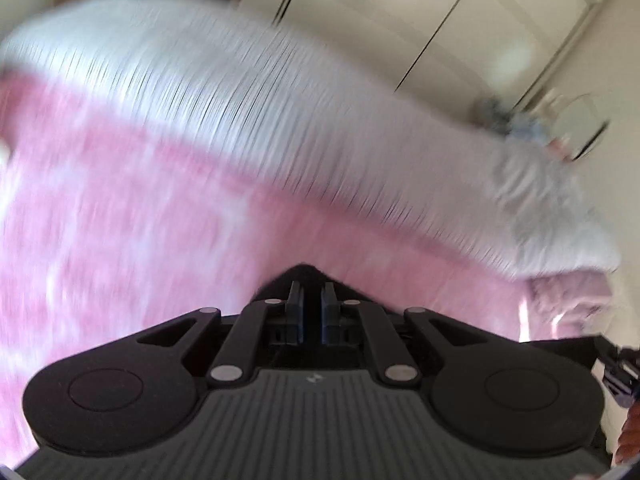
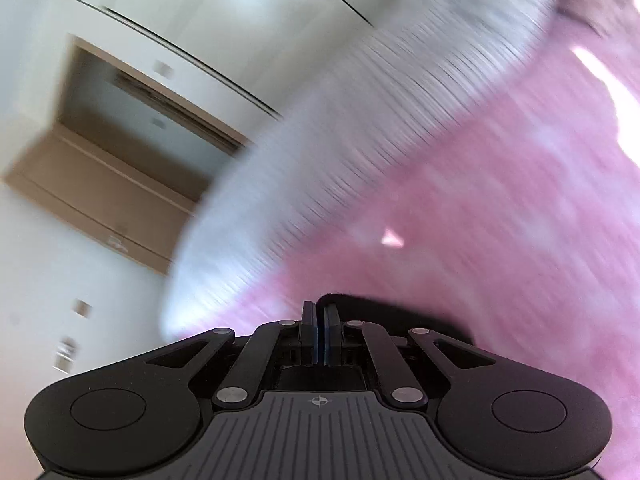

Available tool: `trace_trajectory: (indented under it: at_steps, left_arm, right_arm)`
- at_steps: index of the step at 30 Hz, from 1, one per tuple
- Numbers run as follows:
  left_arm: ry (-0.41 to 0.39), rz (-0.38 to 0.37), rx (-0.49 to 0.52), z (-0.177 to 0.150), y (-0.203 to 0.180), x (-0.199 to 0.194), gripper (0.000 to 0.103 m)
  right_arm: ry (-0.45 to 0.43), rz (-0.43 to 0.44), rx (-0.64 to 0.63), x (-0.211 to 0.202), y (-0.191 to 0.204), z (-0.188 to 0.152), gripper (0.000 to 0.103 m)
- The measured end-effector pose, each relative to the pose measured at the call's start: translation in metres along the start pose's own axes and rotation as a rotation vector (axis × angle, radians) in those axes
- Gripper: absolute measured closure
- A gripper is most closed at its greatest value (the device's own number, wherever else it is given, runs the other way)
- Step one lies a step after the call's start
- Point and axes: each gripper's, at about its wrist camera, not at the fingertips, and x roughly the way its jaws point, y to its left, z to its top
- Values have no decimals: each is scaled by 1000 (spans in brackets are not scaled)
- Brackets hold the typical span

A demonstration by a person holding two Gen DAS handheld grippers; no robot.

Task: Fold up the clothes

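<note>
Left wrist view: the left gripper (image 1: 311, 292) has its jaws pulled close together, with only a thin gap between the two dark pads. A black cloth (image 1: 304, 274) peeks out in a little point right at the tips of the jaws and spreads to both sides behind them. The jaws look clamped on it. Past the cloth lies a big pink blanket (image 1: 140, 240), all blurry. Behind the pink is a white sheet with thin dark stripes (image 1: 248, 120). Far off stand tall cream wardrobe doors (image 1: 400, 20). At the right edge, a bit of the other gripper (image 1: 620, 368) pokes in, and the black cloth runs toward it.

Right wrist view: the right gripper (image 2: 320, 316) has its jaws pressed together, blue pads almost touching. The black cloth (image 2: 360, 300) sits right at the tips and curves away to the right side of the jaws. It looks pinched there too. The pink blanket (image 2: 500, 220) fills the right side, and the striped white sheet (image 2: 320, 160) runs slanting beside it. On the left is a white wall with a brown door frame (image 2: 100, 192). Everything is smeared, so small things are hard to tell.
</note>
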Motion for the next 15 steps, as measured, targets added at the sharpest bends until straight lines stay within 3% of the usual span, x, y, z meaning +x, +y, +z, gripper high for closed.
trace_trajectory:
  at_steps: [5, 9, 13, 15]
  left_arm:
    - [-204, -85, 60, 63, -41, -60, 98]
    - [-338, -175, 64, 76, -58, -119, 98]
    - [-353, -194, 73, 38, -55, -162, 98]
    - [-245, -157, 45, -1, -38, -165, 98]
  right_arm:
    - [-152, 160, -92, -14, 77, 51, 102]
    - [-274, 265, -150, -54, 114, 75, 102]
    - [-291, 292, -212, -104, 116, 66, 102]
    - [-216, 223, -231, -126, 99, 45, 102]
